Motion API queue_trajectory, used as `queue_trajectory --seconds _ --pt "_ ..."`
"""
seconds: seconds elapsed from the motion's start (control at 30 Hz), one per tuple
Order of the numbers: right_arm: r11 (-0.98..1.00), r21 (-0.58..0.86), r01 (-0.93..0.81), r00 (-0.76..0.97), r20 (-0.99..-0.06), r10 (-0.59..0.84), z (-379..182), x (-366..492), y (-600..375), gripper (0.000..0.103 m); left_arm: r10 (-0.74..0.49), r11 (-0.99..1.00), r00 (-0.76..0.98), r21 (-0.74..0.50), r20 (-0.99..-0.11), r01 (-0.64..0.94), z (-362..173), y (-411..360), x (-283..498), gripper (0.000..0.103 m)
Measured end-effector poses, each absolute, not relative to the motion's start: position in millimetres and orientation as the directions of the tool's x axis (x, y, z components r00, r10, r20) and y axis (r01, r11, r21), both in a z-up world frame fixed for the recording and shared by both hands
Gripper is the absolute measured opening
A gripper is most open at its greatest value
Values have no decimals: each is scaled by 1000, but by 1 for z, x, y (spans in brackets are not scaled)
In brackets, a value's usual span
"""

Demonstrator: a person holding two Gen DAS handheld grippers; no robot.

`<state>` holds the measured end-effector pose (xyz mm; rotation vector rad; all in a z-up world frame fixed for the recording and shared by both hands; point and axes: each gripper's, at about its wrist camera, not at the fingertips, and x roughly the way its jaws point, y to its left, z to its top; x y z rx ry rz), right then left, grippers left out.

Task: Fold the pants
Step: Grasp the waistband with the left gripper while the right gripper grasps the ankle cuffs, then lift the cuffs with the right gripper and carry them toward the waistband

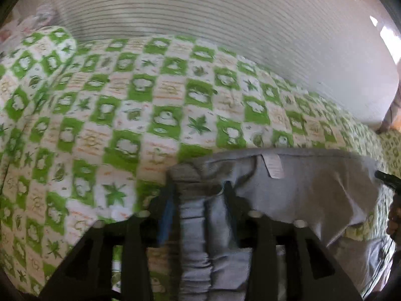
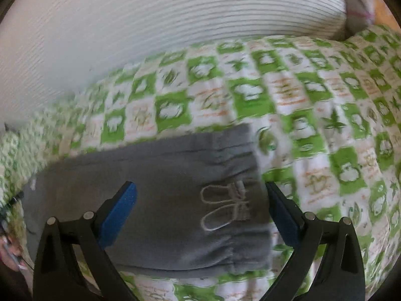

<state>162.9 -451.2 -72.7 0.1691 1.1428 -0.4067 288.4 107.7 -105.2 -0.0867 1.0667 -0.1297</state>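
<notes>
Left hand-held gripper (image 1: 198, 200) points down at a bed, its two black fingers closed on a bunched fold of the grey pants (image 1: 288, 188), which bulges up between them in pleated ridges; one blue pad (image 1: 166, 215) shows on the left finger. In this left wrist view the pants lie across the lower middle and right, pale grey, inside out near the top edge where a white care label (image 1: 274, 166) is sewn. Beneath them spreads a bedspread (image 1: 100, 105) checked in green and white squares with leaf and cup motifs, backed by a white ribbed wall (image 1: 200, 7). Right hand-held gripper (image 2: 200, 205) hovers over the waistband end, jaws wide apart with nothing pressed between the blue pads (image 2: 120, 213). Here the pants (image 2: 163, 175) look darker grey, flat, with a gathered elastic waistband and a pale drawstring (image 2: 223, 205) tied in loops.
</notes>
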Motion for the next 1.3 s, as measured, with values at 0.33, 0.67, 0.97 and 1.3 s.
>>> queue_trajectory --seconds 0.33,0.67,0.97,1.3 --pt "920 -174 351 396 -863 -315 -67 142 -431 46 -4 979 522 102 -853 174 -120 64 279 23" --pt "943 -94 321 502 -827 -253 -13 94 -416 12 -110 979 587 14 -802 203 -69 68 246 13" --pt "969 -23 246 618 -767 -175 21 23 -413 12 -182 952 620 21 -763 305 -37 71 181 13" --pt "974 29 223 768 -620 -158 45 43 -428 12 -236 963 691 -70 -683 260 -28 92 197 14"
